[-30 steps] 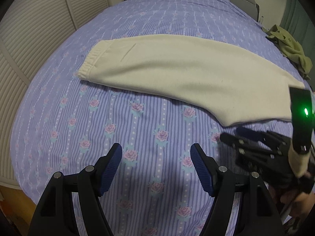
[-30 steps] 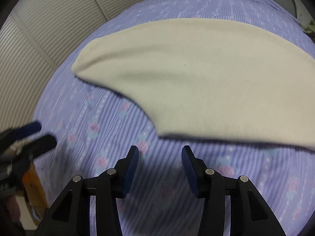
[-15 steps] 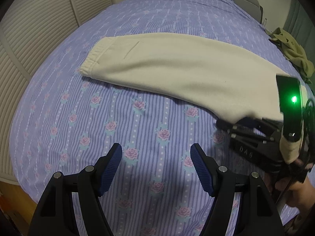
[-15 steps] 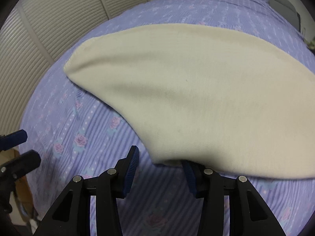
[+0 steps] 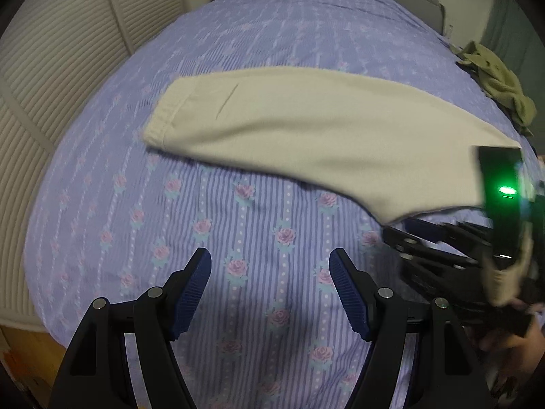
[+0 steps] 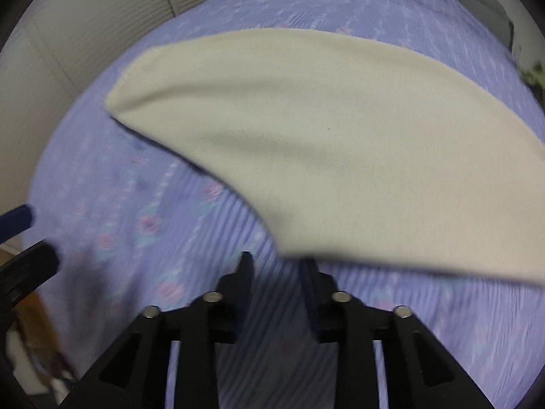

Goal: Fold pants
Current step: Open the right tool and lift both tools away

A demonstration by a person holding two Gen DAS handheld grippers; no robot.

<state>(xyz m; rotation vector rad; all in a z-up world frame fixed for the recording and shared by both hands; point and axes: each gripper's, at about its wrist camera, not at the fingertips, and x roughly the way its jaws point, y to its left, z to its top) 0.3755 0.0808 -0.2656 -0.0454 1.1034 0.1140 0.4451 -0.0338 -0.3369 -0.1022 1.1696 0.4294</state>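
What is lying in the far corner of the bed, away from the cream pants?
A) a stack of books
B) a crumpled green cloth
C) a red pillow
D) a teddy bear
B: in the left wrist view a crumpled olive-green cloth lies at the far right edge of the bed, apart from the cream pants.

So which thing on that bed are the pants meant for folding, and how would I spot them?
Start at the big bed with its purple striped, rose-printed sheet. Across its middle lie the pants, one long cream fleece piece with a gathered elastic band at the left end. The only other cloth is a crumpled olive-green garment at the far right edge, so the pale, flat, smooth one is yours.
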